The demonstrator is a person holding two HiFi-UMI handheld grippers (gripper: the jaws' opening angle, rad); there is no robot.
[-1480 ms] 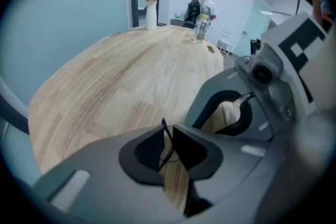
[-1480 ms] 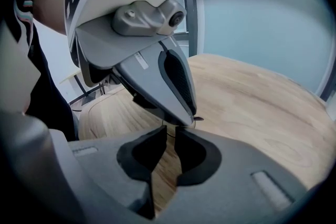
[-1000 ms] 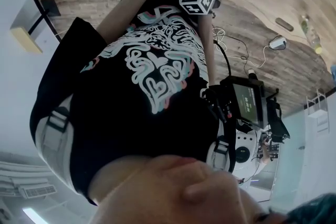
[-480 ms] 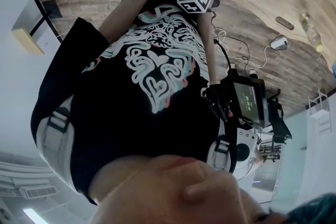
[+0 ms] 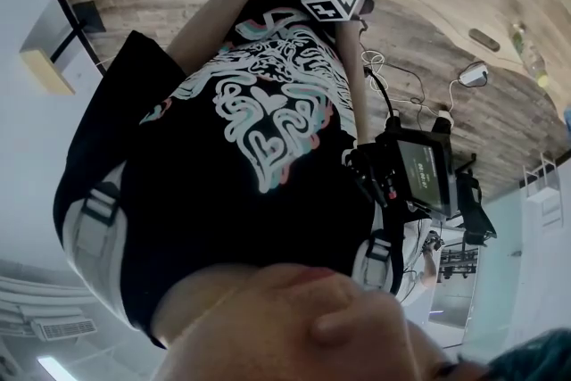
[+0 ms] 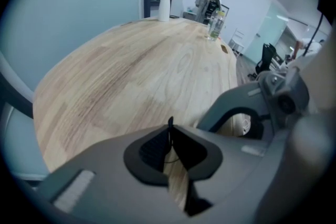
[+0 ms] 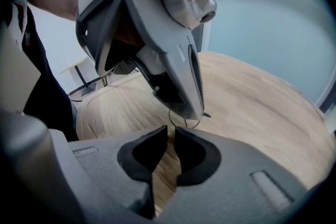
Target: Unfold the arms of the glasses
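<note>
Pinching glasses (image 6: pixel 170 122) in left claw (image 6: pixel 170 132), right claw (image 7: pixel 172 134) just below.

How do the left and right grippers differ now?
Left gripper: jaws shut on a thin dark part of the glasses. Right gripper: a narrow slit between its jaws, nothing clearly in it. The right gripper points at the left gripper; the left points across the table. Both hang over it.

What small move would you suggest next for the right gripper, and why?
Probably nudge the right gripper forward and close it on the thin wire of the glasses. Its jaws stand narrowly apart with that wire right at their tips, and the left gripper, jaws pinched on the glasses, holds them in place.
</note>
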